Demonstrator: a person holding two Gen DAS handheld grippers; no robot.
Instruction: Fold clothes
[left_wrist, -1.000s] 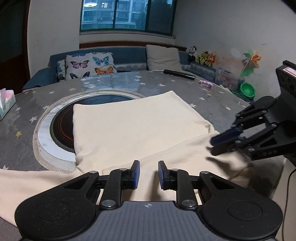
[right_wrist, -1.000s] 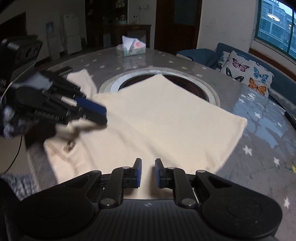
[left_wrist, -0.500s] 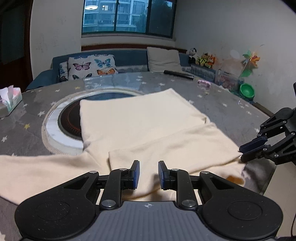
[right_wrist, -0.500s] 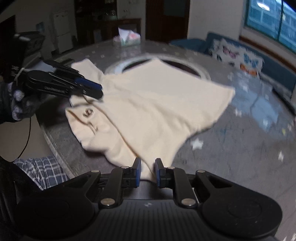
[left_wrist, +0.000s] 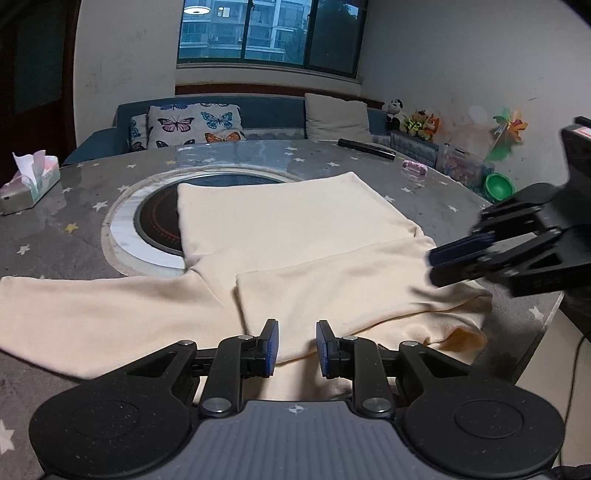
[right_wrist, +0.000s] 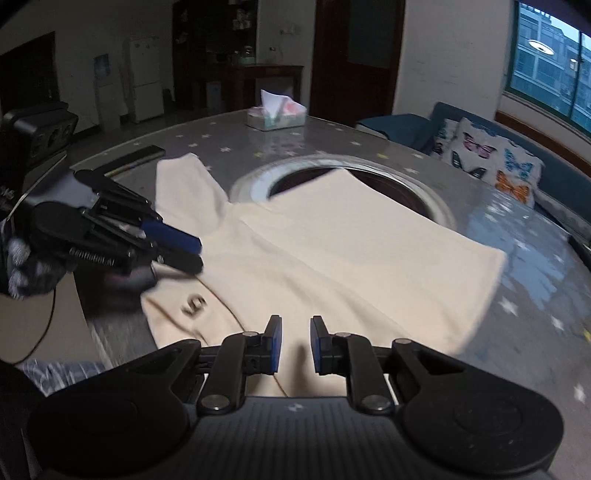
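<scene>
Here the cream shirt (left_wrist: 295, 236) lies part-folded on the table (left_wrist: 74, 236); left gripper (left_wrist: 293, 349) and right gripper (right_wrist: 294, 343) hover with jaws spread, empty.

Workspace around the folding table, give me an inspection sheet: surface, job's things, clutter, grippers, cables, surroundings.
Surface: round grey star-print table with a dark round inset.
Job's things: cream shirt spread flat, one sleeve folded across, the other stretched out.
Clutter: tissue box, remote, small pink item.
Grippers: left gripper open above the shirt; right gripper open, holding nothing.
Cables: thin black cable hangs off the table edge.
Surroundings: sofa with butterfly cushions, window, toys by the wall.
</scene>
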